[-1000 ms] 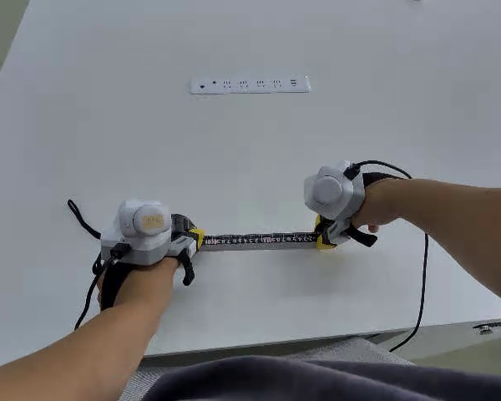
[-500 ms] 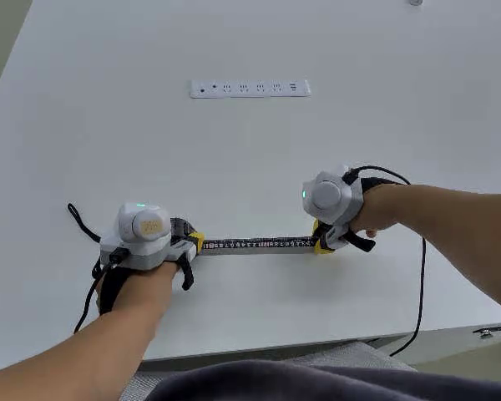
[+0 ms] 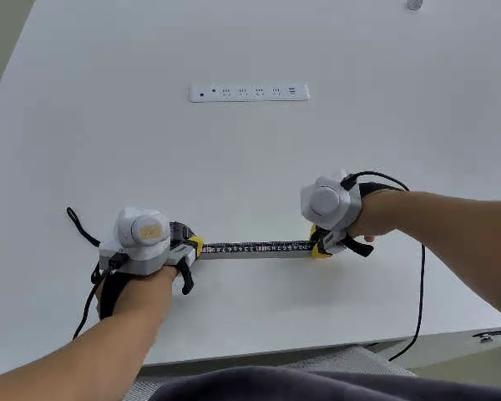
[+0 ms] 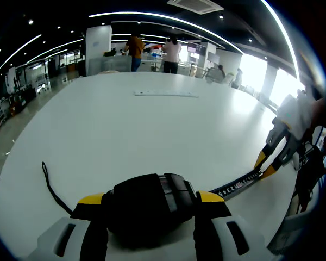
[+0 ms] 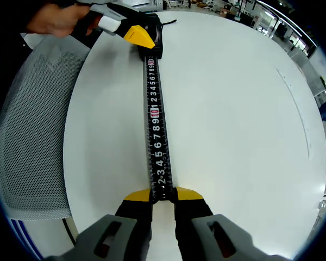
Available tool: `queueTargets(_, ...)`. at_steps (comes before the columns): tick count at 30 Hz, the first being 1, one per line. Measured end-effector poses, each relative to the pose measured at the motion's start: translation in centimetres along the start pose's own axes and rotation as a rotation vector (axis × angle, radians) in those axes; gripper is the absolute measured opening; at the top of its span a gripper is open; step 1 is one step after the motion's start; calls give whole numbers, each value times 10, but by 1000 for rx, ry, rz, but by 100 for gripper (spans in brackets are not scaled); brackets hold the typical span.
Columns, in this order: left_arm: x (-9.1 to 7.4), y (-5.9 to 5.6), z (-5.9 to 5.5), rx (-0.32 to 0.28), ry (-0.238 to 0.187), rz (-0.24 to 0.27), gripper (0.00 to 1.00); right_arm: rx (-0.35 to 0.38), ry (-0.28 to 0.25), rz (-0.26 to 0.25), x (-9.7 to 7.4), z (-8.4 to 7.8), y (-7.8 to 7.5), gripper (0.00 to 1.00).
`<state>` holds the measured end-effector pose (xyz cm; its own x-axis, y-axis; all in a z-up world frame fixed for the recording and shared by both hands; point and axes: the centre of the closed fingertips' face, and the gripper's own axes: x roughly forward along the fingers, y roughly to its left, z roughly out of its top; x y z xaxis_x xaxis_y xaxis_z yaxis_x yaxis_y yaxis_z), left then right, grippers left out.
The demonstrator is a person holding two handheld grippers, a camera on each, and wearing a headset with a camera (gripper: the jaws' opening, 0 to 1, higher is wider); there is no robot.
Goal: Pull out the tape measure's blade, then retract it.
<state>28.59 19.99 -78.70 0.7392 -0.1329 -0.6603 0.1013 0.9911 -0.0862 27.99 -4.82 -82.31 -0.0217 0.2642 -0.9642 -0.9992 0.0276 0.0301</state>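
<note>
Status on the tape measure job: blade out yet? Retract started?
Done: pull-out looks complete; the blade lies stretched along the table. In hand: the left gripper clamps the tape measure case, and the right gripper has its jaws pinching the blade's tip. Left: retraction. With this much blade showing it is not finished, and one moment cannot show whether it has begun.

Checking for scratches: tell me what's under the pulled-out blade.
The blade lies over bare white table. It covers the spot directly beneath; the right claw hides its tip.
</note>
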Motion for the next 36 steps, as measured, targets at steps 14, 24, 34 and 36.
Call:
queueTargets(14,0,0,0,-2,-2,1,61,-3,0,8,1,3,0,15)
queueTargets(24,-1,0,-1,1,0,2,61,8,-13,7,1,6,-1,15)
queueTargets(34,-1,-1,-1,0,3,3,61,3,-13,8,2,9,-2,15)
queueTargets(36,-1,-1,0,-2,4,4,61,2,-14,9,2,9,-2,15)
